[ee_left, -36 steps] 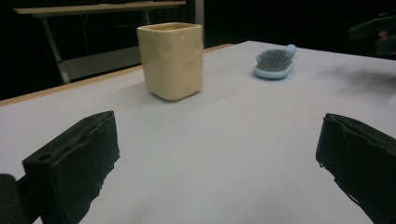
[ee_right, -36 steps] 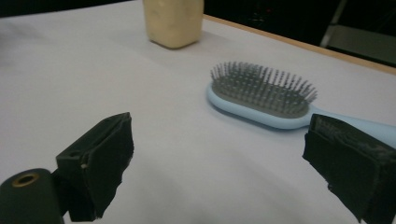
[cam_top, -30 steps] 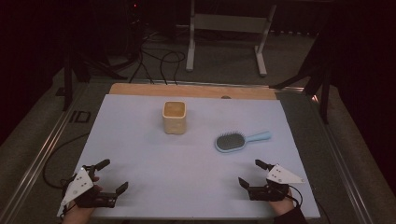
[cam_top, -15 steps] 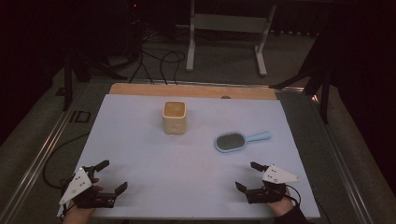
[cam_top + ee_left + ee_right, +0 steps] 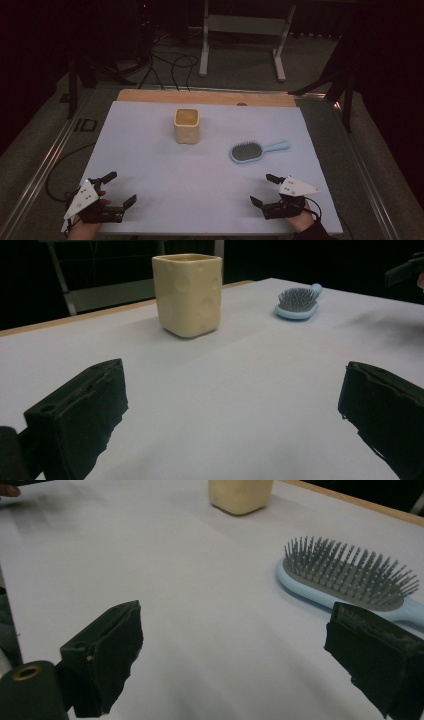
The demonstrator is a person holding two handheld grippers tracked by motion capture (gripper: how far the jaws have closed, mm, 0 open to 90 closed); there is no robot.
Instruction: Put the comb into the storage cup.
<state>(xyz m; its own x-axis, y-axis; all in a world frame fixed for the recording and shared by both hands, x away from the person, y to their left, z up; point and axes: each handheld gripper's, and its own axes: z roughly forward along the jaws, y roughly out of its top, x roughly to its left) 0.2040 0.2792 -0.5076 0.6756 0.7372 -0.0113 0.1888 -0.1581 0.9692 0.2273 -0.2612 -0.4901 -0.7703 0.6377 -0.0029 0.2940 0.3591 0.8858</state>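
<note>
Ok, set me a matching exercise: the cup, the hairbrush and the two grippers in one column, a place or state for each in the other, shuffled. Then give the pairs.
Things:
1. yellow cup
2. blue hairbrush
3. left gripper
4. right gripper

Descriptions:
A. lies bristles up, handle toward the table's right edge
B. open, at the near left of the table
C. stands upright near the middle of the far side
D. open, at the near right, nearest the hairbrush

Pairs: 1-C, 2-A, 3-B, 4-D

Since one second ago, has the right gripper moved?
Yes. The right gripper has drawn slightly back toward the table's near edge, away from the brush.
</note>
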